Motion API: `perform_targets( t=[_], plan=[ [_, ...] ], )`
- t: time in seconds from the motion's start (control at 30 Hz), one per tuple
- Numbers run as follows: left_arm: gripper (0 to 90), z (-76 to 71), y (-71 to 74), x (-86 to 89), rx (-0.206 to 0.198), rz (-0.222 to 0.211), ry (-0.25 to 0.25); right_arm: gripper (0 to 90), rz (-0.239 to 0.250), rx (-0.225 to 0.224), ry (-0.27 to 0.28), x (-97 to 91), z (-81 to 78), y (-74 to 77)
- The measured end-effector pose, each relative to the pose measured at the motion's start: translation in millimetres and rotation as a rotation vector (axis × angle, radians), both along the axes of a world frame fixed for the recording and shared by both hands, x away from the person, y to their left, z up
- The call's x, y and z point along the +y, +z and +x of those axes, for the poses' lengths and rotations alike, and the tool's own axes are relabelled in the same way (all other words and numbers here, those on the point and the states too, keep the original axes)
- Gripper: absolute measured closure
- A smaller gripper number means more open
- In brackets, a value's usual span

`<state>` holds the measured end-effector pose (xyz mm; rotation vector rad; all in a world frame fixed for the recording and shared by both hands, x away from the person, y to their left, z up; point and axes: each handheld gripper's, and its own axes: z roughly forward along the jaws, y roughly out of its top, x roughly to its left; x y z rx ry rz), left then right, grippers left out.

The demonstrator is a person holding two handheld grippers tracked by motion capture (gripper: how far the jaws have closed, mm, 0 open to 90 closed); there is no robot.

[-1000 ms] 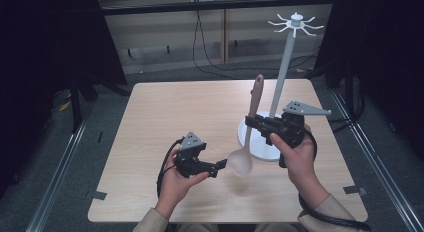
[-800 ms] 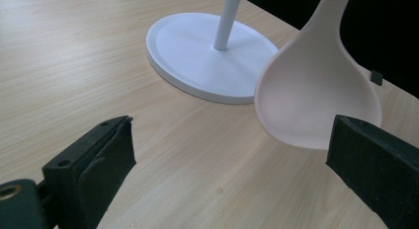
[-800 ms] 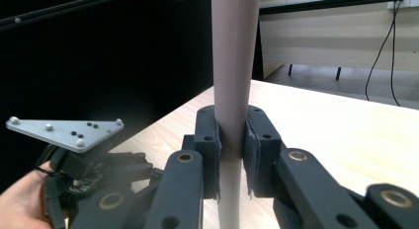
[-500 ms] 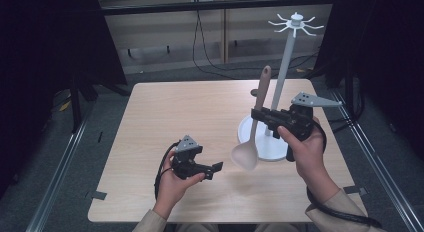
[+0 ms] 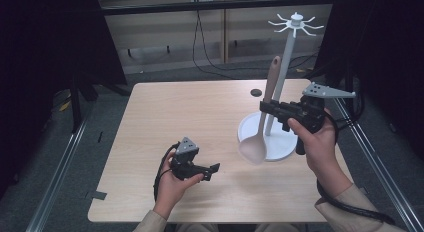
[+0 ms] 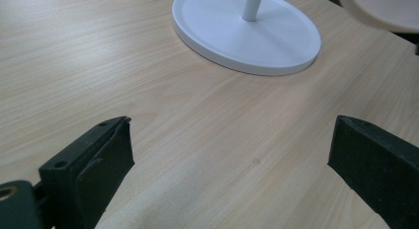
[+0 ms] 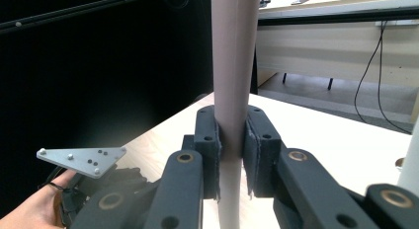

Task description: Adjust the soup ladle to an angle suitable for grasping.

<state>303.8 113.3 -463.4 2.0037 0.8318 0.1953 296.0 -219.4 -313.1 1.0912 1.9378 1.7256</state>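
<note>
Spoon [image 5: 260,123] hangs bowl-down, its bowl over the front rim of the white stand's [image 5: 286,87] round base; we note the handle clamped between the right gripper's [image 5: 264,107] jaws, held upright beside the stand's pole. Left gripper [image 5: 212,170], jaws wide and empty, rests low over the table [image 5: 190,107], well apart from the stand.

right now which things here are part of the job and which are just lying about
In the job:
- spoon, clamped upright by its handle in the right tongs
- white hook stand, its round base on the table
- left tongs, open, low over the table

Lying about:
- small dark disc at the table's far edge
- cables on the floor behind
</note>
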Motion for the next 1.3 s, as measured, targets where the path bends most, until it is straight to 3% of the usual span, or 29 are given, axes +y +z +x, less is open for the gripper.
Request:
perform_targets(
  t=[0.67,1.3],
  plan=[
    [3.2,0.2,-1.0,0.9,0.0,0.011,0.001,78.6,-0.01,-0.039,0.005,-9.1,9.6,28.6],
    [3.5,0.9,-2.7,0.3,0.005,0.02,-0.006,78.5,0.018,-0.033,-0.014,-23.0,17.7,33.2]
  ],
)
